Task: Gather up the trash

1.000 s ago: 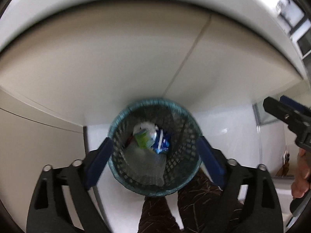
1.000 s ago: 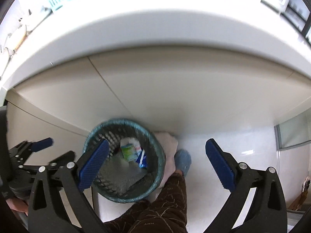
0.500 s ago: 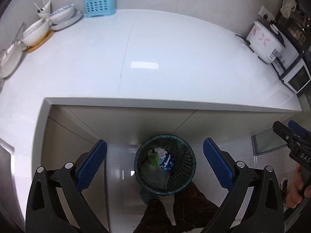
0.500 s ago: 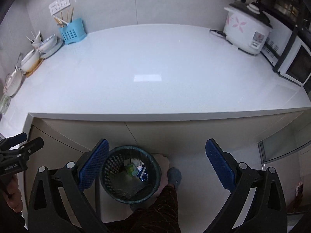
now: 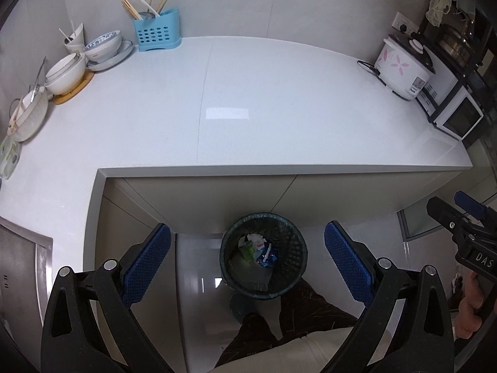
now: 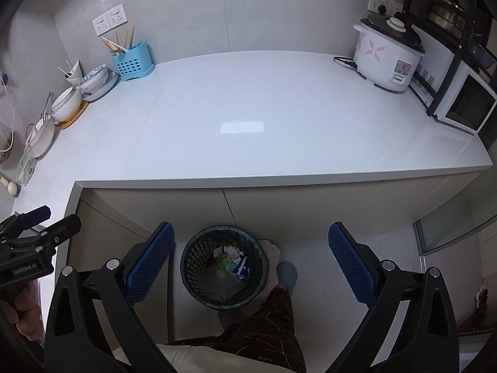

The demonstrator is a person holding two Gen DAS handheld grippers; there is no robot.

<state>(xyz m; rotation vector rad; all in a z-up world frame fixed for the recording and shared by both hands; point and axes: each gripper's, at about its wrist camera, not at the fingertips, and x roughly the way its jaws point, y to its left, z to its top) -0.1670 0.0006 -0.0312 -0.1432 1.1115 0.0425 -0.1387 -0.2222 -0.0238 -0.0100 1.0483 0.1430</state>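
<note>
— Where's the trash?
— In the mesh bin (image 5: 263, 265) on the floor, low centre of frame, beneath both tongs.
— And the tongs?
— Left tongs (image 5: 247, 261) and right tongs (image 6: 251, 262) both gape wide, holding nothing, above the white surface (image 5: 279, 118) edge.

One mesh bin (image 5: 263, 267), one blue utensil holder (image 5: 157, 30), one rice cooker (image 5: 403, 63), one microwave (image 5: 456, 115) and two grippers were counted; stacked bowls were too overlapped to count.
</note>
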